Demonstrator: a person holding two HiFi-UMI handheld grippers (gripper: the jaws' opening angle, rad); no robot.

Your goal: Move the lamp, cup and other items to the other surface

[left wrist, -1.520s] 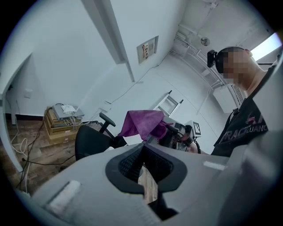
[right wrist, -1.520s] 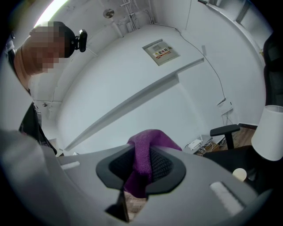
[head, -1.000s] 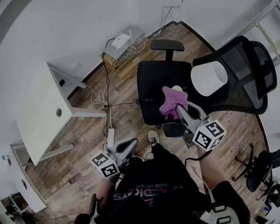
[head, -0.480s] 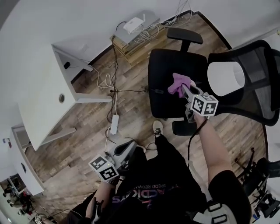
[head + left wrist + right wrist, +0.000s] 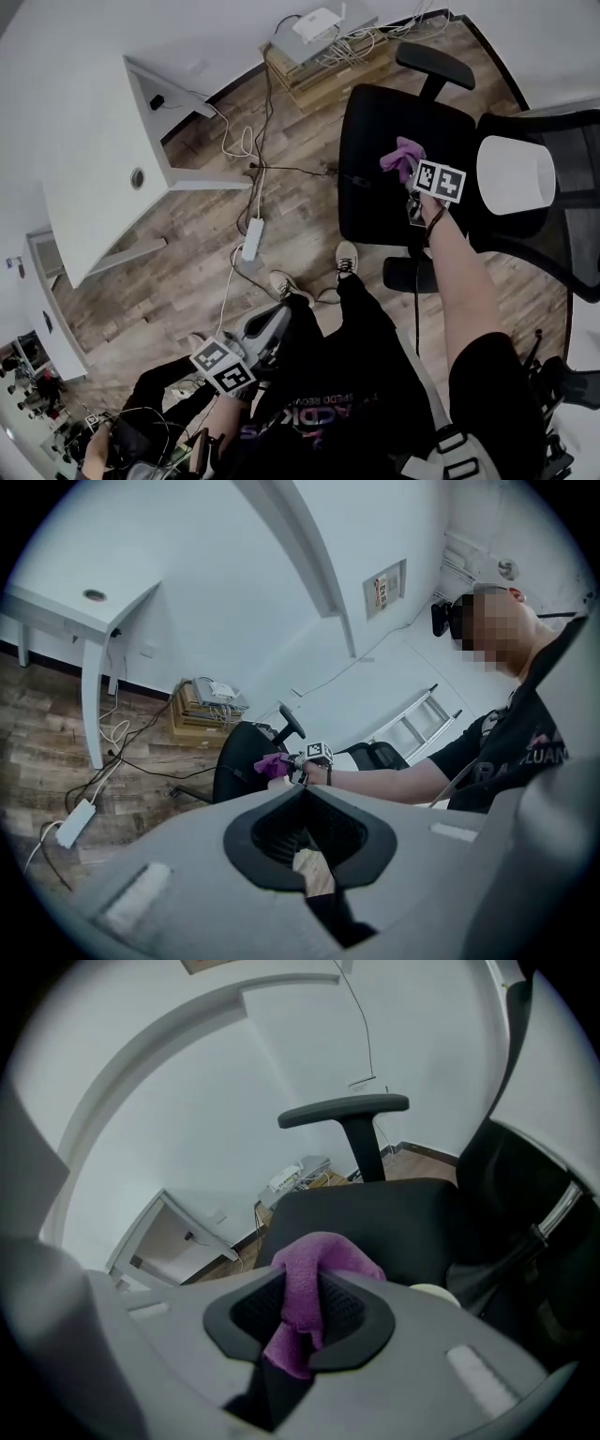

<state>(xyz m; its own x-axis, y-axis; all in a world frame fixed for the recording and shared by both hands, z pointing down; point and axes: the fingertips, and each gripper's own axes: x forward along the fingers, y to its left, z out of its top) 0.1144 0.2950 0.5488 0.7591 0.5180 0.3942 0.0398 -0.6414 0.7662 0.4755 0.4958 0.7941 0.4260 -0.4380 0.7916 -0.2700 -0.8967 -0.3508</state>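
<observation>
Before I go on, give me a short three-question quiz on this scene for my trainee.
1. True or false: the right gripper is shut on a purple fleecy cloth.
2. What lies directly below that cloth? A white desk; B black office chair seat; C wooden floor.
3. What stands between the jaws of the left gripper?
Key: 1 true; 2 B; 3 nothing, the jaws are together.

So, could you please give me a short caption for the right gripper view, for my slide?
Right gripper holding a purple cloth over a black chair seat.
</observation>
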